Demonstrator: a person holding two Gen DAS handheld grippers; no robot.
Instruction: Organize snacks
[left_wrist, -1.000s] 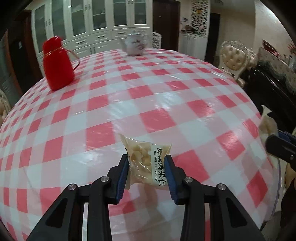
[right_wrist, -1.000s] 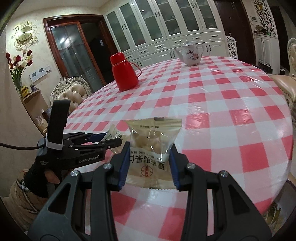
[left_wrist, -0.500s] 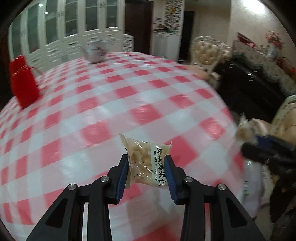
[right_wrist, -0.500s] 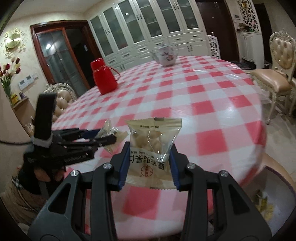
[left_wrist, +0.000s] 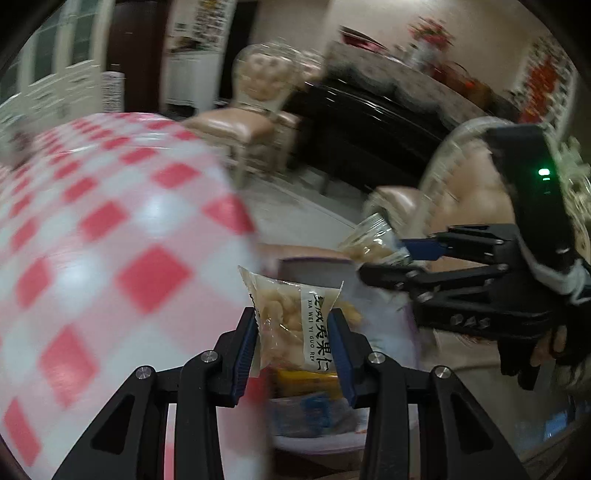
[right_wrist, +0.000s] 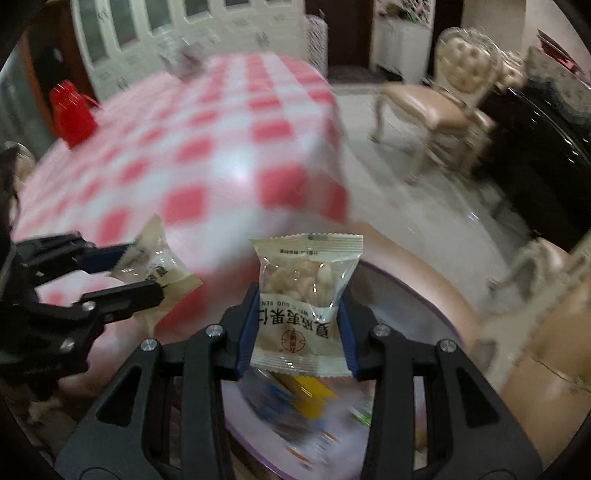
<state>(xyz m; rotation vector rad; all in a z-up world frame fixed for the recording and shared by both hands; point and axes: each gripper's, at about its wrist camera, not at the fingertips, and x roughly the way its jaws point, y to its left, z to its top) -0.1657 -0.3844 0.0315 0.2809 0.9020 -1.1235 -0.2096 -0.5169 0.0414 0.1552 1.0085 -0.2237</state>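
My left gripper (left_wrist: 295, 341) is shut on a clear nut packet (left_wrist: 295, 325) with black lettering. It also shows at the left of the right wrist view, the left gripper (right_wrist: 142, 267) pinching that packet (right_wrist: 159, 264). My right gripper (right_wrist: 298, 328) is shut on a second nut packet (right_wrist: 306, 291) with a red seal. From the left wrist view the right gripper (left_wrist: 384, 260) shows at the right with its packet (left_wrist: 369, 243). Both packets hang past the table's edge above a round pale bin (right_wrist: 417, 295) holding several snack packets (right_wrist: 306, 398).
The red-and-white checked table (left_wrist: 110, 258) lies to the left, with a red jug (right_wrist: 72, 112) far back. A cushioned chair (right_wrist: 439, 107) and a dark sideboard (left_wrist: 369, 122) stand beyond the bin. Tiled floor (right_wrist: 388, 192) lies between.
Both grippers have swung right, off the tabletop and out over the bin, each keeping its packet. The views now tilt further down and are blurred by motion.
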